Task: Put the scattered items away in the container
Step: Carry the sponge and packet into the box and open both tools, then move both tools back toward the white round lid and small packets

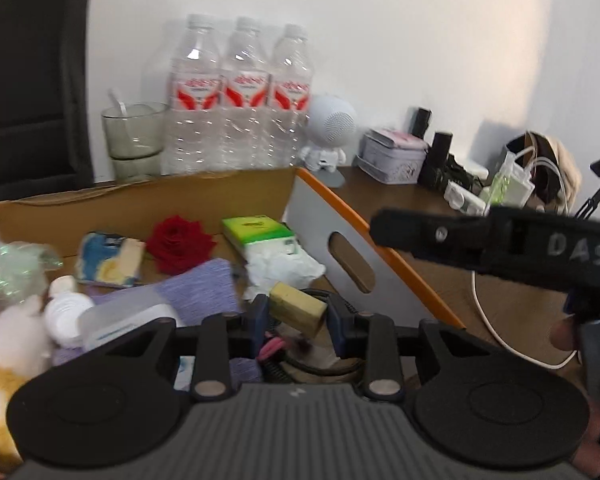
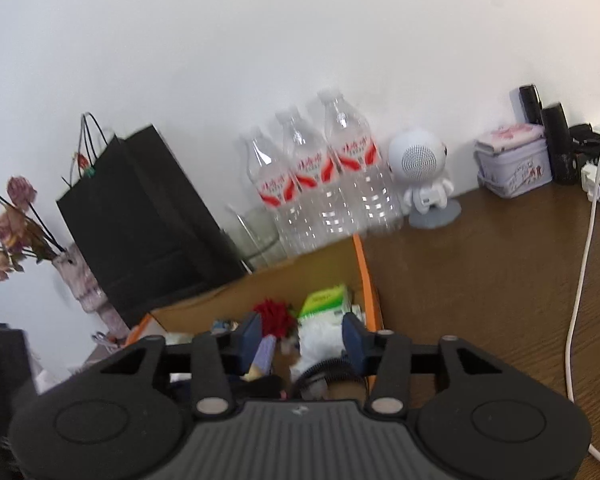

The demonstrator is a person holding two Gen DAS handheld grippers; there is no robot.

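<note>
the left hand-held gripper (image 1: 298,314) is clamped on a yellowish sponge block (image 1: 298,307), held tilted between its blue pads over the open cardboard box (image 1: 140,204). under and beyond the block the box holds a crumpled white tissue (image 1: 284,268), a green tissue pack (image 1: 258,230), a red rose (image 1: 180,242), a purple cloth (image 1: 204,284), a blue and cream sponge (image 1: 110,258) and a white plush toy (image 1: 12,340) at the near left. the right hand-held gripper (image 2: 302,336) hangs above the same box with its jaws apart and nothing between them; the rose and the green pack show just past its pads. behind the box on the brown worktop (image 2: 480,280) stand three water bottles (image 1: 240,96), a glass cup (image 1: 134,136) to their left and a white robot speaker (image 2: 422,168) to their right, with a small tin (image 2: 514,160) farther right. a white cable (image 2: 580,272) runs across the worktop.
</note>
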